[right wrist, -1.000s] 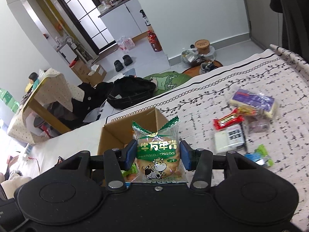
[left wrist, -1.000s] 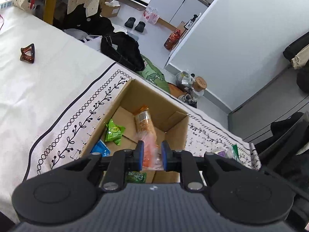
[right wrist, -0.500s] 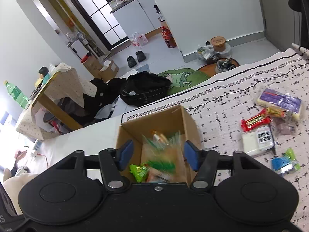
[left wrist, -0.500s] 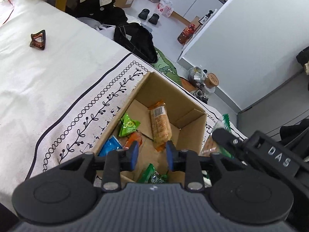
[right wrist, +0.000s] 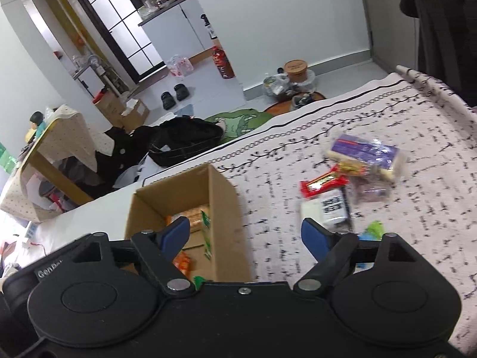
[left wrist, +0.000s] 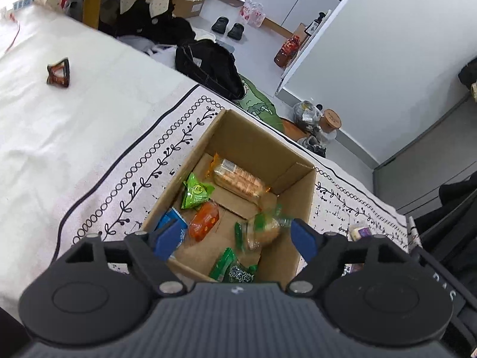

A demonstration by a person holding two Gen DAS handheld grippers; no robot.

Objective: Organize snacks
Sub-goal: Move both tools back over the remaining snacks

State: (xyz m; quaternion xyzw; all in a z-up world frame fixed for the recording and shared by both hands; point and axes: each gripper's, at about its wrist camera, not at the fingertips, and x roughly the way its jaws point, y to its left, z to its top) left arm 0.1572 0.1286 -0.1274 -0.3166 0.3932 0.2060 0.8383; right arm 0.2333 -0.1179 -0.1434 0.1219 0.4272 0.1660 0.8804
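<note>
An open cardboard box [left wrist: 298, 205] [right wrist: 226, 205] stands on the patterned cloth. Inside lie a long biscuit pack [left wrist: 238, 180], a green pouch [left wrist: 196, 192], an orange packet [left wrist: 205, 220], a blue packet [left wrist: 174, 219], green wrappers [left wrist: 231, 270] and a blurred green-topped bread bag [left wrist: 262, 228]. My left gripper [left wrist: 235, 240] hovers over the box, its jaws opening, nothing pressed between the pads. My right gripper [right wrist: 246, 235] is over the box's right wall, jaws opening, empty. Loose snacks lie right of the box: a purple pack [right wrist: 368, 152], a red bar [right wrist: 323, 183], a white pack [right wrist: 326, 208].
A brown hair clip [left wrist: 58, 73] rests on the white sheet far left. Beyond the bed edge on the floor are a black bag [left wrist: 208, 67], a green mat [left wrist: 256, 101] and jars [right wrist: 295, 74]. Part of the other gripper [left wrist: 441, 274] shows at the right of the left wrist view.
Both grippers opened wide. The orange packet left the left gripper and lies in the box. The bread bag dropped from the right gripper into the box, and the right gripper shifted right.
</note>
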